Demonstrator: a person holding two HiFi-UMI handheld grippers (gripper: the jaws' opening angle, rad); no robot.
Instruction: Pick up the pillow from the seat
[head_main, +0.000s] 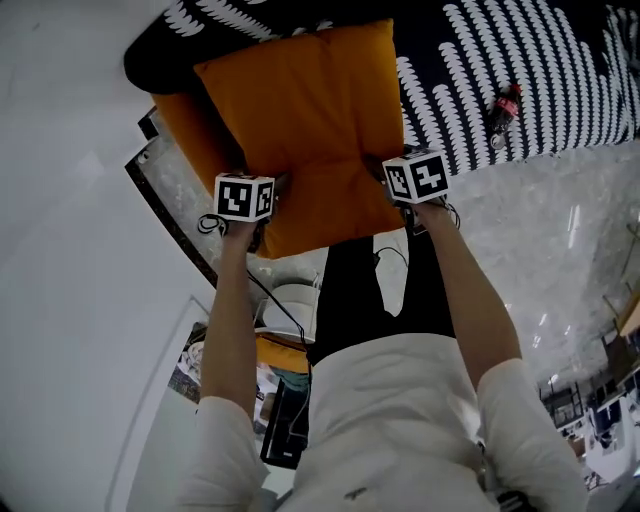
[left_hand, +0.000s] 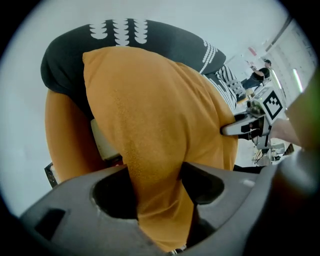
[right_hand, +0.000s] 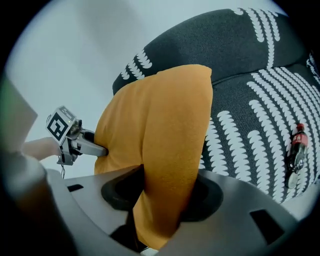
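The left tool (head_main: 266, 198) and right tool (head_main: 396, 188) are each clamped on the near edge of the orange pillow (head_main: 300, 110). The pillow fills the upper centre of the frame, overlapping the black-and-white seat (head_main: 520, 50) at the top.

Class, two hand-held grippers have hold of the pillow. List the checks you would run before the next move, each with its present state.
1. Left hand-held gripper pinches an edge of the pillow: ok.
2. Right hand-held gripper pinches the same edge: ok.
3. Far end of the pillow clear of the seat: cannot tell.
4. Bottle lies apart from the pillow: ok.
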